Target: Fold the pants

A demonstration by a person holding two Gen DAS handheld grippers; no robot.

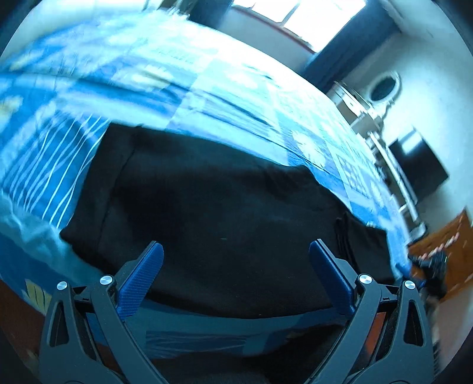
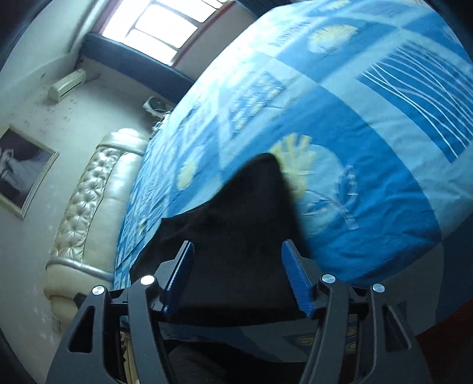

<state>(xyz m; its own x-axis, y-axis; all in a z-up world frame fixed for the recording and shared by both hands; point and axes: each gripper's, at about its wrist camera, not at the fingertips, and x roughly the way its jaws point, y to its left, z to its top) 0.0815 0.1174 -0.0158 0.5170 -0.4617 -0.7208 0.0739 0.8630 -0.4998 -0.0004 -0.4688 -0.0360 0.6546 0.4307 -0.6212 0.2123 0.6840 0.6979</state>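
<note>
Black pants (image 1: 207, 192) lie folded into a broad dark slab on the blue patterned bed cover (image 1: 236, 88). My left gripper (image 1: 236, 245) hovers over their near edge, its blue pads (image 1: 147, 274) wide apart and nothing pinched between them. In the right wrist view a pointed end of the pants (image 2: 245, 201) runs away from me across the cover (image 2: 354, 118). My right gripper (image 2: 238, 244) is open above that end. The black cloth shows between its blue pads (image 2: 295, 277), and they do not press on it.
A padded cream headboard (image 2: 97, 192) runs along the left side of the bed, with a framed picture (image 2: 20, 171) and an air conditioner (image 2: 66, 84) on the wall behind. A bright window (image 1: 310, 20) is at the far end. A dark cabinet (image 1: 419, 165) and wooden floor (image 1: 455, 236) lie to the right.
</note>
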